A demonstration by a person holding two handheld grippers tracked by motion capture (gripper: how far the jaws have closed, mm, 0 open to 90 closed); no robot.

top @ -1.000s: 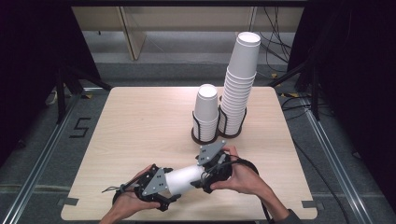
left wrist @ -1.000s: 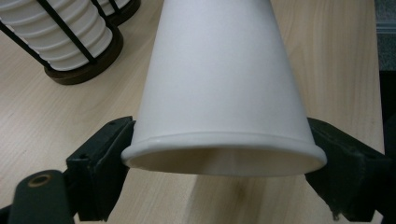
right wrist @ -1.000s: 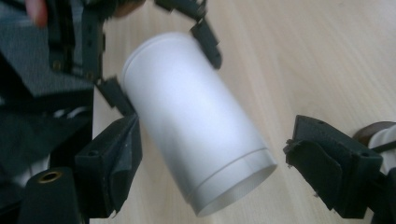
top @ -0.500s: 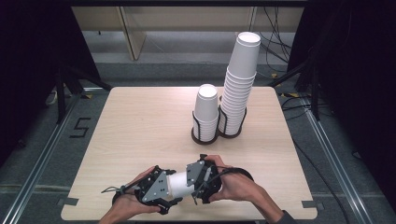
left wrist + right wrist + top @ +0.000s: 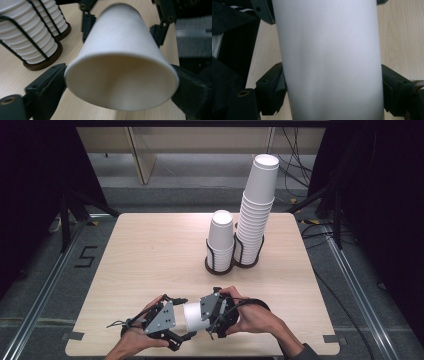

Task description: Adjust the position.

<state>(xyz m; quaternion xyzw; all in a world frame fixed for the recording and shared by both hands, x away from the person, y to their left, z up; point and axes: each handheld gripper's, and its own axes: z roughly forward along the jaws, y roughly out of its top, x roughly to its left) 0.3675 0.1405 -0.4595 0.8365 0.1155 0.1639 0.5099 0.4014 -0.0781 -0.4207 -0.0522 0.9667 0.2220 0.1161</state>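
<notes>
A white paper cup (image 5: 192, 316) lies on its side just above the table's front edge, between my two grippers. In the left gripper view its wide mouth (image 5: 120, 82) faces the camera. My left gripper (image 5: 186, 319) has just been opening its jaws; they now stand on either side of the rim without squeezing it. My right gripper (image 5: 204, 316) comes in from the right and is shut on the cup's narrow end. In the right gripper view the cup's wall (image 5: 329, 62) runs between the pads (image 5: 274, 92), which press on both sides.
Two black wire holders stand at the table's back middle: a short stack of cups (image 5: 220, 237) and, to its right, a tall leaning stack (image 5: 256, 210). The wooden table (image 5: 150, 250) is bare on the left. Dark floor and cables surround it.
My right gripper has moved left and down towards the left gripper, closing the gap, and now covers more of the cup. The left hand stayed in place.
</notes>
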